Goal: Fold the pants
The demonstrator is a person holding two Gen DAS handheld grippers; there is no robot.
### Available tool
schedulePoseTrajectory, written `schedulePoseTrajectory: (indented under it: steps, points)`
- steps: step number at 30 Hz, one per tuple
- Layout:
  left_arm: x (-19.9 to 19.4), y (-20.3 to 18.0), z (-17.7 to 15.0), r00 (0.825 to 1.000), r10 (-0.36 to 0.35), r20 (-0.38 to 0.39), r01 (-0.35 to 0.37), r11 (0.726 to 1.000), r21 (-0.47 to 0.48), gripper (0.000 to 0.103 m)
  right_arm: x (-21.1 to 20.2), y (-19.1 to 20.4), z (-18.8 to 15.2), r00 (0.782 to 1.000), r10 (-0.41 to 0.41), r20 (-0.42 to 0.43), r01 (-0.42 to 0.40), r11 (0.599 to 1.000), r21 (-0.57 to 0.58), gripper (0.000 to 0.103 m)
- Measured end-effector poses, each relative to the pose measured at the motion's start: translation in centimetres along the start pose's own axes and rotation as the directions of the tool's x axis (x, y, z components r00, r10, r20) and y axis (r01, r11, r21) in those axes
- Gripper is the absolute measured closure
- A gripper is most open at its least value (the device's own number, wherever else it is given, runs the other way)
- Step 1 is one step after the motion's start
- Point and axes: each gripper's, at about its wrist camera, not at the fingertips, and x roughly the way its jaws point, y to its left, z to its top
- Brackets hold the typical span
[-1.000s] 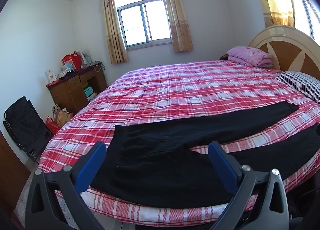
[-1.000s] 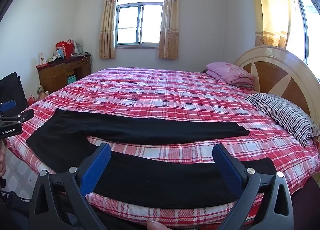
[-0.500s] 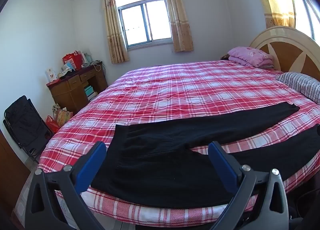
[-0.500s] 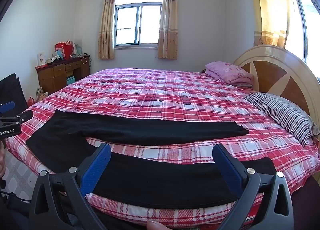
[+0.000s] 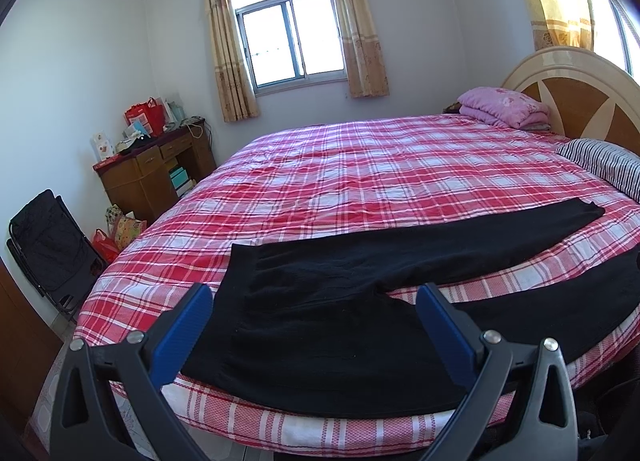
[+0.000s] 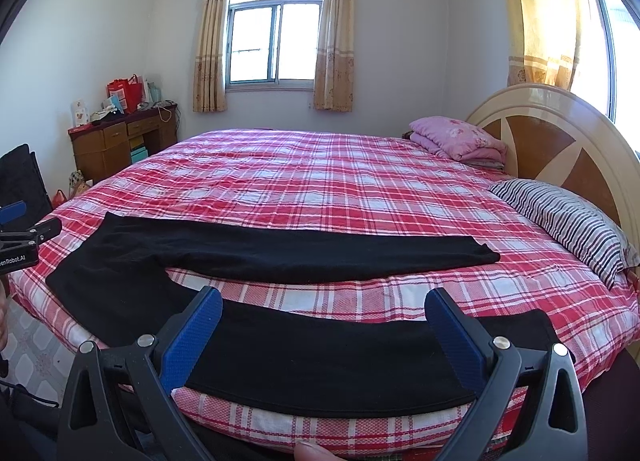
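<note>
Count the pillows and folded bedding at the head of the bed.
2. A striped pillow lies on the near side by the headboard; a folded pink blanket sits at the far side. More could be hidden behind the blanket.

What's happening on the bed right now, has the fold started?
Not yet. Black pants lie spread flat on the plaid bed, legs apart, waist toward the left. The left hand-held gripper hangs open over the waist end, the right hand-held gripper open over the near leg. Neither holds fabric.
</note>
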Motion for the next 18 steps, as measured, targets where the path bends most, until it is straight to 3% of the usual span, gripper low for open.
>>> schedulePoseTrajectory:
  steps: [4,8,14,18]
  points:
    - [2.3,1.4,0.0,1.000,0.007,-0.013,-0.007,1.000,0.004,0.000,1.7,-0.4,-0.4,1.000,0.014,-0.014,-0.014,1.000,-0.021,0.001]
    - [6.3,5.2,0.7,0.995,0.099,-0.027,-0.100,0.995,-0.021,0.000,4.4,-1.9,-0.4,0.999,-0.009,-0.045,0.008,1.000,-0.026,0.001]
    - [14.9,11.6,1.8,0.968,0.204,-0.143,-0.216,0.974,-0.071,0.000,9.3,-5.1,0.5,0.993,-0.042,-0.115,0.043,0.999,0.008,0.001]
    - [19.1,12.8,1.7,0.960,0.200,-0.198,-0.213,0.976,-0.048,0.003,12.0,-6.8,0.8,0.985,-0.053,-0.163,0.058,0.998,0.029,0.001]
